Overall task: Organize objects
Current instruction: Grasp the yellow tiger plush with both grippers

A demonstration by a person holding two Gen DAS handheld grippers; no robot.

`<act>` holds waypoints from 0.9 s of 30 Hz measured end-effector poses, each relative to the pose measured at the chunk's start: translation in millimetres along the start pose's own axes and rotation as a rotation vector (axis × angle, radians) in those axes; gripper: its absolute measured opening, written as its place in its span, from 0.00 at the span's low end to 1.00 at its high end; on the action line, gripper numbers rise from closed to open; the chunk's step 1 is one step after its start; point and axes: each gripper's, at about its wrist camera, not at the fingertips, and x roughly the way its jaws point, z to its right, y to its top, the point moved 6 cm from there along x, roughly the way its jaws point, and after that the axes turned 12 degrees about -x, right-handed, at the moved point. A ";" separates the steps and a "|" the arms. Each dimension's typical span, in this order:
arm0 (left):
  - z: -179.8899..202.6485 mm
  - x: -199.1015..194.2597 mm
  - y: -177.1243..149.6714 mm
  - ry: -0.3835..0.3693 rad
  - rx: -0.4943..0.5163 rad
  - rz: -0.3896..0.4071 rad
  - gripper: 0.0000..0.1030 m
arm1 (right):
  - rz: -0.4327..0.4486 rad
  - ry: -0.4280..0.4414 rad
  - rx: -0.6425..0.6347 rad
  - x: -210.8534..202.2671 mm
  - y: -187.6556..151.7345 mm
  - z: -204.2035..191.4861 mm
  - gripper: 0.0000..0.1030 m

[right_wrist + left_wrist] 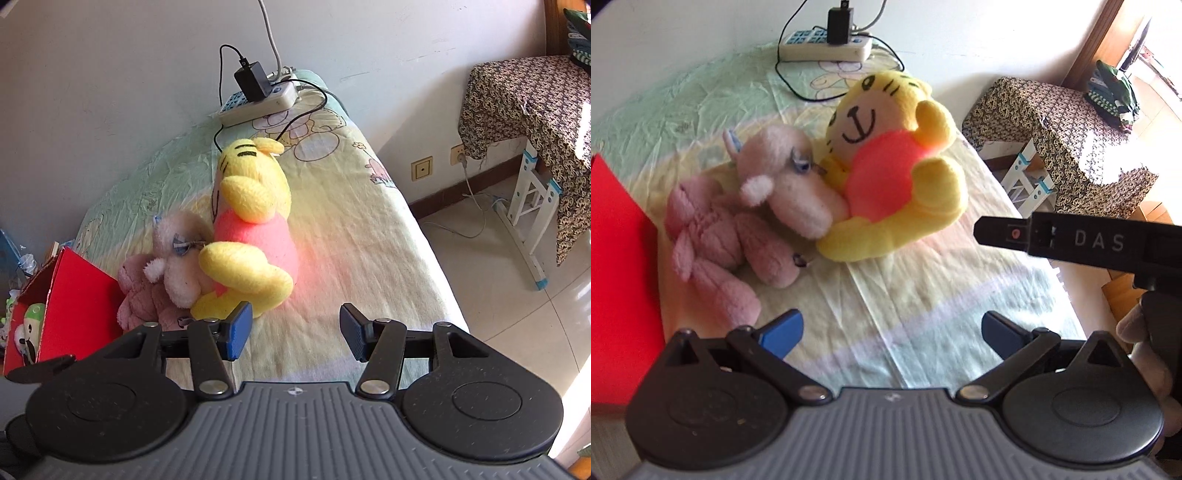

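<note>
A yellow tiger plush with a pink-red belly lies on the bed, leaning on two pink plush toys: a pale one and a darker one. All three show in the right wrist view too: the tiger, the pale plush, the darker plush. My left gripper is open and empty, hovering in front of the toys. My right gripper is open and empty, its left pad near the tiger's foot; its body enters the left wrist view from the right.
A red box stands left of the plushes, with a toy inside; its wall fills the left. A power strip with charger and cables lies at the far end of the bed. A cloth-covered table stands right.
</note>
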 end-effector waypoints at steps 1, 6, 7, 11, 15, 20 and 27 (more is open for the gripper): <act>1.0 -0.3 6.6 0.002 0.007 0.012 0.99 | 0.006 0.008 -0.012 -1.1 4.6 -0.3 0.54; 1.4 4.2 43.7 -0.041 -0.020 0.035 0.99 | 0.042 0.037 -0.038 -3.6 33.1 3.2 0.55; 2.3 5.9 49.5 -0.053 -0.024 0.034 0.99 | 0.041 0.048 -0.027 -2.7 38.3 5.8 0.55; 8.4 14.5 69.1 -0.103 -0.028 0.031 0.99 | 0.017 0.118 0.029 6.4 54.8 13.6 0.55; 14.1 25.6 80.8 -0.151 -0.046 0.013 0.99 | 0.001 0.148 0.043 17.7 64.9 14.9 0.56; 14.3 47.5 85.6 -0.183 -0.090 -0.042 0.99 | -0.006 0.208 0.057 31.0 71.9 12.6 0.57; 8.7 73.7 91.6 -0.148 -0.098 -0.081 0.98 | -0.034 0.239 0.075 55.3 72.3 14.4 0.58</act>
